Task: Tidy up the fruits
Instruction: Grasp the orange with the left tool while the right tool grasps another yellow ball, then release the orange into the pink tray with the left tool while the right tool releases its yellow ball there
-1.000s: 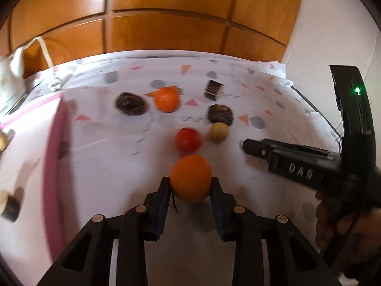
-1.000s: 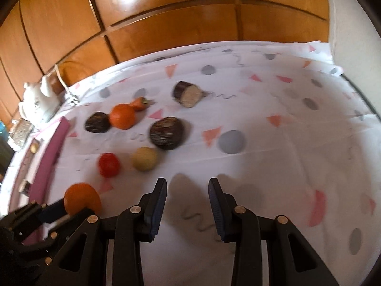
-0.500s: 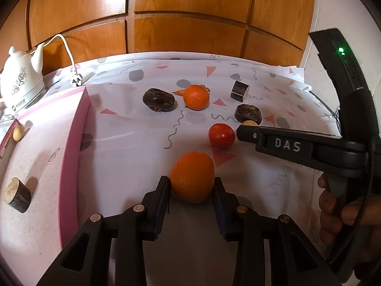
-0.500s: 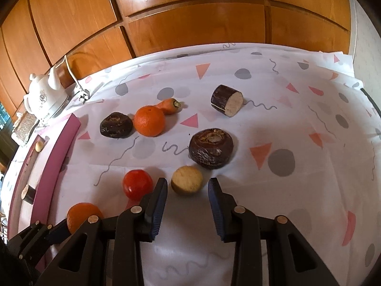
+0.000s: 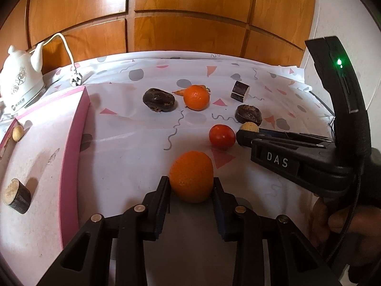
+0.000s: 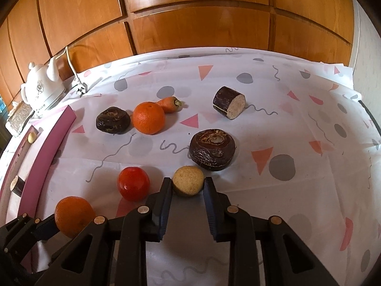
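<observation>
My left gripper [image 5: 191, 183] is shut on an orange [image 5: 191, 176] and holds it above the cloth; the held orange also shows in the right wrist view [image 6: 72, 215]. My right gripper [image 6: 188, 183] is open with its jaws on either side of a small tan round fruit [image 6: 188, 183], close to touching it. A red tomato [image 6: 133, 183] lies just left of it. Farther back lie a second orange [image 6: 148, 118], a carrot [image 6: 169, 104], two dark wrinkled fruits [image 6: 113, 120] [image 6: 212, 152] and a dark cut cylinder [image 6: 229, 105].
A pink-rimmed tray [image 5: 71, 157] stands at the left, holding a small tan ball [image 5: 17, 133] and a dark cut piece [image 5: 16, 199]. A white kettle [image 5: 20, 83] with its cord stands at the back left. Wooden panels close off the back.
My right gripper has moved forward and left until the tan fruit sits between its jaws. My left gripper, still holding the orange, has turned so the pink tray comes into view.
</observation>
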